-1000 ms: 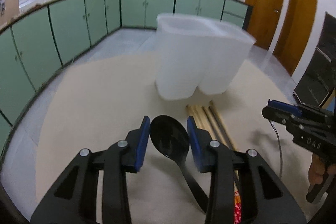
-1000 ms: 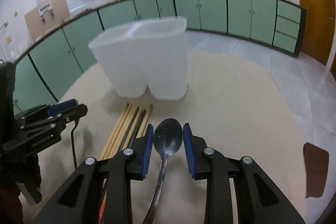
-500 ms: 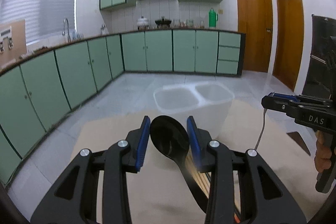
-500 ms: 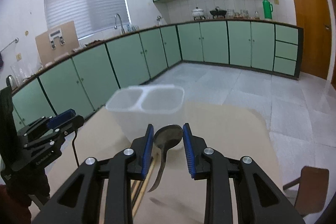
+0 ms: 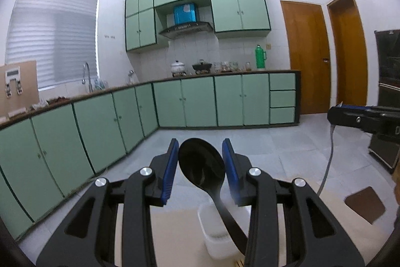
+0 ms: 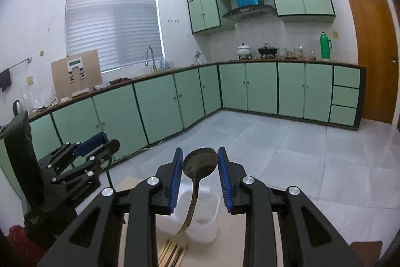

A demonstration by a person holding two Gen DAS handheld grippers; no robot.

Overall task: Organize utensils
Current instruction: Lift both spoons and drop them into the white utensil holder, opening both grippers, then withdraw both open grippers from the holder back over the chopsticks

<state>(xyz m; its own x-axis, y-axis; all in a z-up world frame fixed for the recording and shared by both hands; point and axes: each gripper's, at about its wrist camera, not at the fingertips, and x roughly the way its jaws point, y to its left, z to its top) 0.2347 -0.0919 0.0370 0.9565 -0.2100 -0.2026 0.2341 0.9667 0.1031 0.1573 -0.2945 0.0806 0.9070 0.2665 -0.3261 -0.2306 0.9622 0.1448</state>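
Note:
My left gripper (image 5: 200,162) is shut on a black plastic spoon (image 5: 201,168), bowl up between the blue pads, handle hanging down toward a white two-compartment holder (image 5: 220,239) on the beige table. My right gripper (image 6: 199,168) is shut on a metal spoon (image 6: 199,164), bowl up, handle hanging over the same white holder (image 6: 202,219). Wooden chopsticks (image 6: 172,255) lie on the table in front of the holder. Both grippers are raised well above the table. The left gripper also shows at the left of the right wrist view (image 6: 82,157).
The beige table (image 5: 180,234) lies below with its far edge just past the holder. Green kitchen cabinets (image 6: 250,89) line the far walls, tiled floor between. A brown chair seat (image 5: 363,204) stands at the right. The right gripper's body (image 5: 362,116) shows at the right edge.
Both grippers have risen and tilted upward with their spoons; the holder and chopsticks have dropped from mid-frame to the bottom of both views.

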